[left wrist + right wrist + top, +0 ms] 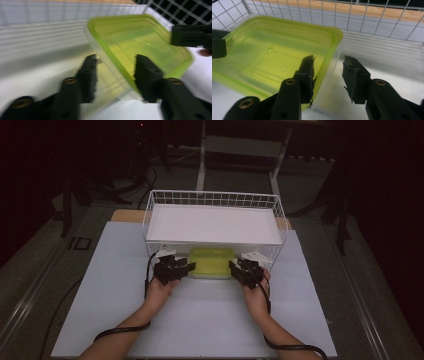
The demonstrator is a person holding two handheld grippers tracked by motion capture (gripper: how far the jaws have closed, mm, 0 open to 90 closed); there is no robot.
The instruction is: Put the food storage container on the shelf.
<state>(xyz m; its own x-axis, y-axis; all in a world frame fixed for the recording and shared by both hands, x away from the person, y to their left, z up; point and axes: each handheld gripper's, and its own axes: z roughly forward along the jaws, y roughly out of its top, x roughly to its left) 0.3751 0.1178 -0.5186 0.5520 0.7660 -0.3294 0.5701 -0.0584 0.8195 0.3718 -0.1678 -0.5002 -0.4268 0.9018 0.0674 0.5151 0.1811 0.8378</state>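
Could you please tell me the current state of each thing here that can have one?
Container: green lid on, lying flat at the basket's open front.
Left gripper: open, jaws astride the container's edge, pads off it.
Right gripper: open, jaws astride the opposite edge.
Basket: upright, white shelf inside.

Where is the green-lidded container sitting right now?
In the high view, the green-lidded container sits mid-table at the front edge of the white wire basket, between the left gripper and right gripper.

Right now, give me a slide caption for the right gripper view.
Right gripper open astride the edge of a yellow-green lidded container, beside a white wire basket.
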